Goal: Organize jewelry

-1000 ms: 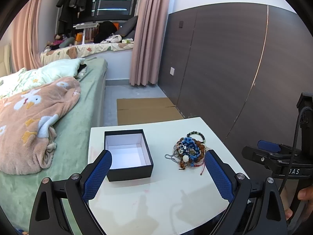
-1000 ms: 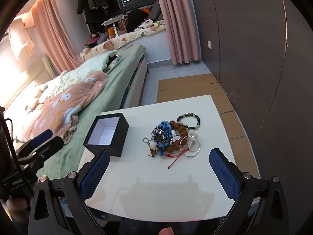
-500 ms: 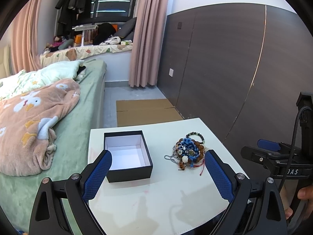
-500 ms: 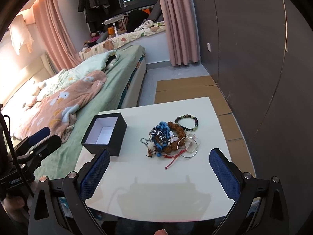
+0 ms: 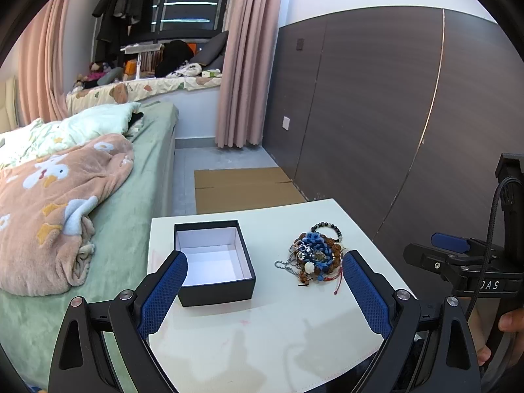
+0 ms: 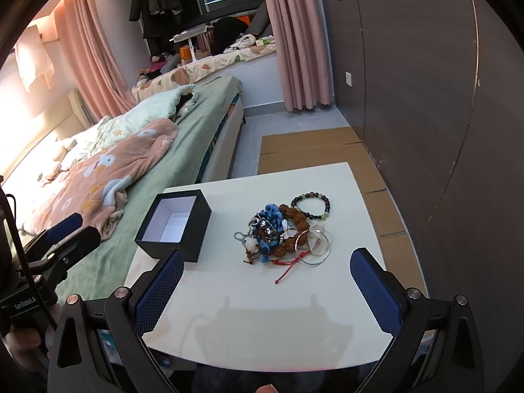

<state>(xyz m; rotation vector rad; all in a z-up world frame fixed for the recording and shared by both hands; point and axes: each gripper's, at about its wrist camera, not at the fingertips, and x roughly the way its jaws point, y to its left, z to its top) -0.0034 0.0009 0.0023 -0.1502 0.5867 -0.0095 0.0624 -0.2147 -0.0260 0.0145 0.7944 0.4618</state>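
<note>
Both the left gripper [image 5: 263,281] and right gripper [image 6: 267,278] hang wide apart, gripping nothing, above the white table [image 6: 262,321], with the jewelry heap [image 6: 283,229] at 12 o'clock of the right gripper and the open black box [image 6: 175,222] at its 10.

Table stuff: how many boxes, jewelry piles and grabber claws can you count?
black box: 1
jewelry pile: 1
grippers, left gripper and right gripper: 2
white table: 1
Total: 5

Box [image 5: 214,258] left of jewelry pile [image 5: 316,255]
</note>
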